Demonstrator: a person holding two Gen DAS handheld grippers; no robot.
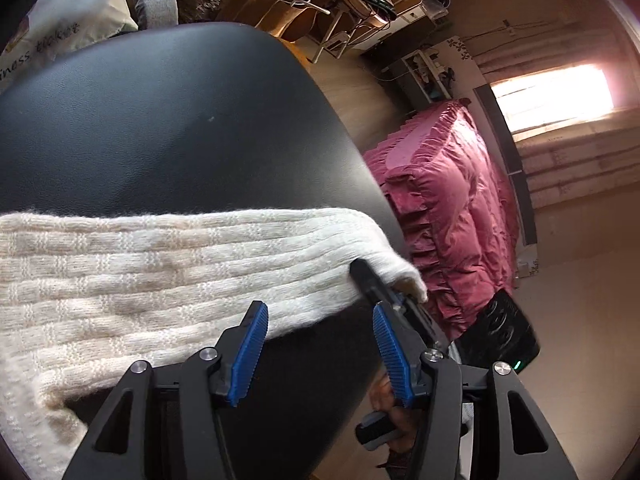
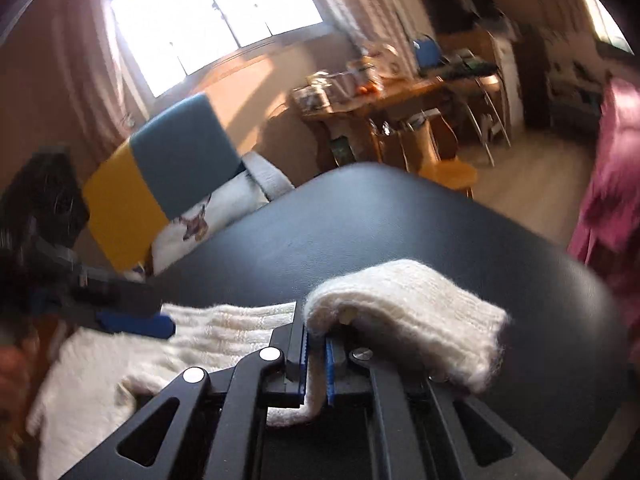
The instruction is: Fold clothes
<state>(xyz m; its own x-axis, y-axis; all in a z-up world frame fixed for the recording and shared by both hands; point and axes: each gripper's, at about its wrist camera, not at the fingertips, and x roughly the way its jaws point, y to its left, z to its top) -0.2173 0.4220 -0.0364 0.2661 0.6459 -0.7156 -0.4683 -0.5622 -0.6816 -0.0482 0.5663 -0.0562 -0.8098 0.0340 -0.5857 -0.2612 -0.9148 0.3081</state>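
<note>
A: Start close in. What is the left gripper [image 1: 318,322] doing?

B: Its jaws are spread wide, the ribbed blue pads [image 1: 252,344] well apart with nothing between them. It hangs just over the near edge of the cream ribbed knit garment [image 1: 168,268].

A: And the right gripper [image 2: 317,344]?

B: Its jaws are pressed together on a fold of that same cream knit. The fabric passes between the blue pads and a doubled-over end of it [image 2: 420,312] drapes across the top of the right-hand finger. In the left wrist view, the tip of the right gripper [image 1: 370,284] shows as a dark finger at the garment's right corner, with that corner lifted.

A: Where does the garment lie?

B: On the smooth black padded table top [image 1: 180,120], across its near part. Most of it is spread flat to the left; only the right end is raised in the pinch. From the right wrist view, the left gripper [image 2: 132,316] sits over the flat part, blurred.

A: Below the table edge?

B: A person's hand [image 1: 394,412] on a grip, partly hidden.

A: Further off?

B: A pink ruffled bedspread [image 1: 448,216] beyond the table, a yellow and teal cushion [image 2: 160,184], a cluttered wooden desk [image 2: 384,96], and a bright curtained window [image 2: 208,20].
</note>
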